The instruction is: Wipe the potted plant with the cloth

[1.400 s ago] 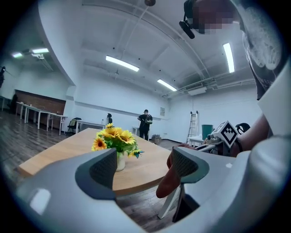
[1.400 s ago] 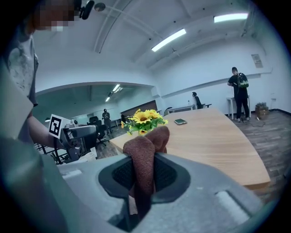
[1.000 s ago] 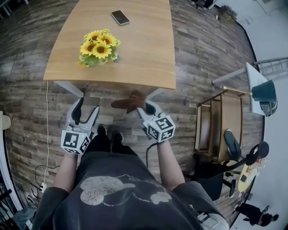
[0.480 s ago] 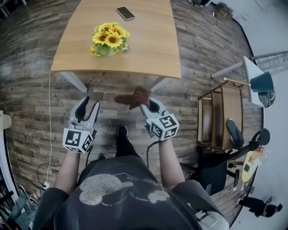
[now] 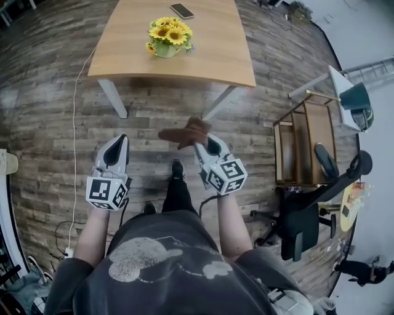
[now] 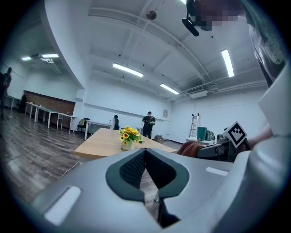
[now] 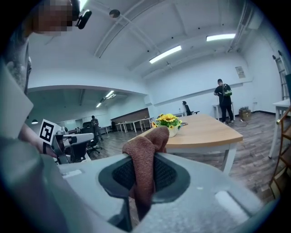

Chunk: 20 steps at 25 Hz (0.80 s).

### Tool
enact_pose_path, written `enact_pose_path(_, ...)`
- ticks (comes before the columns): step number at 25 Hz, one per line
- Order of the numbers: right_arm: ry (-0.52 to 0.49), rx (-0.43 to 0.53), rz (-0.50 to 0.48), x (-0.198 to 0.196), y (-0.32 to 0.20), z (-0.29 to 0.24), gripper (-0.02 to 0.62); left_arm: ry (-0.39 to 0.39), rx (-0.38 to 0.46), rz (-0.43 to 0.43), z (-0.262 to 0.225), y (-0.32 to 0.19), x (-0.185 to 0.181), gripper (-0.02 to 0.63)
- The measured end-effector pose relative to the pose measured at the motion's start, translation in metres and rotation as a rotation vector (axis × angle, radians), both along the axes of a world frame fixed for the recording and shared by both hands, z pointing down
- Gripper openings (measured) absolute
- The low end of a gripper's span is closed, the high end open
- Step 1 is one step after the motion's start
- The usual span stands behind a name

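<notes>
The light wooden table with white slanted legs (image 5: 184, 58) stands well ahead of the person, with bare plank floor (image 5: 49, 92) between, so the step in hand is, I judge, the walk-up with the cloth ready. On the far half of that table sits the potted plant, a bunch of yellow sunflowers in a small pale green pot (image 5: 168, 37).

The right gripper (image 5: 203, 143) is clamped on the rust-brown knitted cloth (image 5: 184, 132), which bulges out past the jaw tips and hangs a little below them. That loose bulge is the part to lead with, so that fabric and not plastic meets the petals and the pot. The clamp should hold all the way.

The left gripper (image 5: 122, 143) has just been closing; its jaws now meet with nothing between them. It would have to reopen to steady the pot (a small one like this probably slides or tips easily under a sideways wipe).

To reach the plant, go right up to the near edge, since it sits well back from it, and wipe with light strokes.

Off to the right, well clear of the straight line, are a black office chair (image 5: 308, 215) and a wooden shelf rack with a metal frame (image 5: 301, 141). A thin white cable (image 5: 75, 111) trails over the floor on the left and up past the table's corner, something to step beside. A dark smartphone (image 5: 182, 10) lies on the table just beyond the plant, apart from it but near enough to get nudged by a long stroke.
</notes>
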State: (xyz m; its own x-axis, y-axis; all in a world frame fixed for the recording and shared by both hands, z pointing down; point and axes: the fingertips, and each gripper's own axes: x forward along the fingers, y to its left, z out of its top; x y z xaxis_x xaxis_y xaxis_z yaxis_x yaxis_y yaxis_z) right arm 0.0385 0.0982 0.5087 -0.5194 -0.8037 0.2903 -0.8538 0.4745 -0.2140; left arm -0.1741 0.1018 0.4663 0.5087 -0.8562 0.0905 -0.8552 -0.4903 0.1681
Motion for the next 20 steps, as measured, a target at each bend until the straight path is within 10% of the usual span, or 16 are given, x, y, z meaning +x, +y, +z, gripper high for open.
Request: enact_pose_path(20, 0.078, 0.059, 0.060, -0.021, 0.119, -0.024, 0.049, 0.017, 0.023, 0.082, -0.004, 0.096, -0.006, 0.018)
